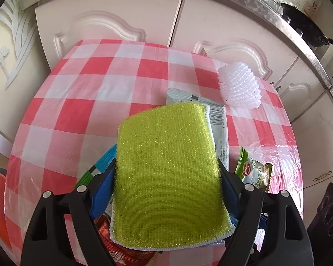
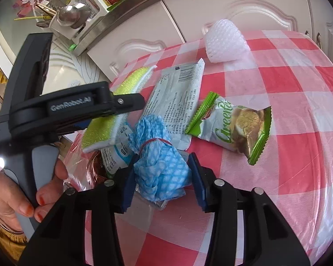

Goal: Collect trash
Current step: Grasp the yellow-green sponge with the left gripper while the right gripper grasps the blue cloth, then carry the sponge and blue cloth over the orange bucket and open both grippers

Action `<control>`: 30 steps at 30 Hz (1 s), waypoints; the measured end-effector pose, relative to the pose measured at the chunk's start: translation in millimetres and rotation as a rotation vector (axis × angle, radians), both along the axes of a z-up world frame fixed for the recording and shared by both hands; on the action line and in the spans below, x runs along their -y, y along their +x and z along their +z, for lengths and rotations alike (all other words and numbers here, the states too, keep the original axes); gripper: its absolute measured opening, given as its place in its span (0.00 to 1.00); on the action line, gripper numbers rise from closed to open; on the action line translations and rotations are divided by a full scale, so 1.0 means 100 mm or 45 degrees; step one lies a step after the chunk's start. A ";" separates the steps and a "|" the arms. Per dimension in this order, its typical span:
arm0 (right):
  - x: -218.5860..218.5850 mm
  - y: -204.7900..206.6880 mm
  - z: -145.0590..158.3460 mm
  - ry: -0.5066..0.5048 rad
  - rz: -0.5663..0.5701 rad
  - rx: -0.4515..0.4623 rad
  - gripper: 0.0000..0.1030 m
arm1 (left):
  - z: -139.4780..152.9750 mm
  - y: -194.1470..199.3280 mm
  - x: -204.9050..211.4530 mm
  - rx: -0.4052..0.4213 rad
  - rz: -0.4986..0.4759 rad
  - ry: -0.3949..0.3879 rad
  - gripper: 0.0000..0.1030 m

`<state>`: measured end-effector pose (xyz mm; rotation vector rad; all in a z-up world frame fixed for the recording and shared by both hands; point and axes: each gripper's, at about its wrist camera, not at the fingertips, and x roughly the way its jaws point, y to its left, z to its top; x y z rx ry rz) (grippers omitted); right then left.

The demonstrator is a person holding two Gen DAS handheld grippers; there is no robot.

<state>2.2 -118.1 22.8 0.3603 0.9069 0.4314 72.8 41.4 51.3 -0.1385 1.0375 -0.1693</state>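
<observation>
**A:** What was the left gripper [image 1: 167, 190] doing?

**B:** Its jaws were pinched on the two side edges of a yellow-green sponge [image 1: 168, 173], so the pad stood flat between them and lifted clear of the table [image 1: 95, 84]. An edge grip suited something that soft and flat.

**A:** And the right gripper [image 2: 162, 181]?

**B:** Its jaws bracketed a blue cloth bundle [image 2: 159, 155] tied with a red rubber band [image 2: 155, 143]. The left pad touched the cloth; the right pad looked just shy of it, though the fisheye bend made that hard to call. I'd say it was closing, not yet gripping. Its low angle probably helped to take the bundle at its thickest part.

**A:** Where was the rest of the trash?

**B:** The bundle sat on a grey wrapper [image 2: 175, 97] with a barcode. Just beside that lay a torn green snack packet [image 2: 233, 128]. Farther back, near the table's far edge, was a white foam net [image 2: 226, 44], well apart from both grippers.

**A:** Anything under the sponge?

**B:** A clear plastic bag [image 2: 77, 155] with something red-brown inside hung at the table's near edge, likely the collecting spot.
</observation>
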 end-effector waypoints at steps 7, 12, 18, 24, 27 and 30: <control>0.07 -0.03 0.02 0.048 -0.039 0.019 0.37 | 0.08 -0.11 -0.11 0.054 -0.006 0.013 0.79; 0.14 -0.06 0.08 0.104 -0.060 0.042 0.35 | 0.10 -0.18 -0.21 0.077 -0.005 0.011 0.79; 0.19 -0.09 0.16 0.152 -0.082 0.067 0.34 | 0.13 -0.26 -0.29 0.097 -0.016 -0.001 0.79; 0.22 -0.11 0.27 0.192 -0.105 0.100 0.33 | 0.19 -0.36 -0.35 0.133 -0.040 0.010 0.79; 0.23 -0.12 0.31 0.226 -0.118 0.113 0.33 | 0.22 -0.41 -0.39 0.143 -0.057 0.001 0.79; 0.20 -0.13 0.35 0.218 -0.120 0.128 0.33 | 0.25 -0.46 -0.44 0.165 -0.058 0.008 0.79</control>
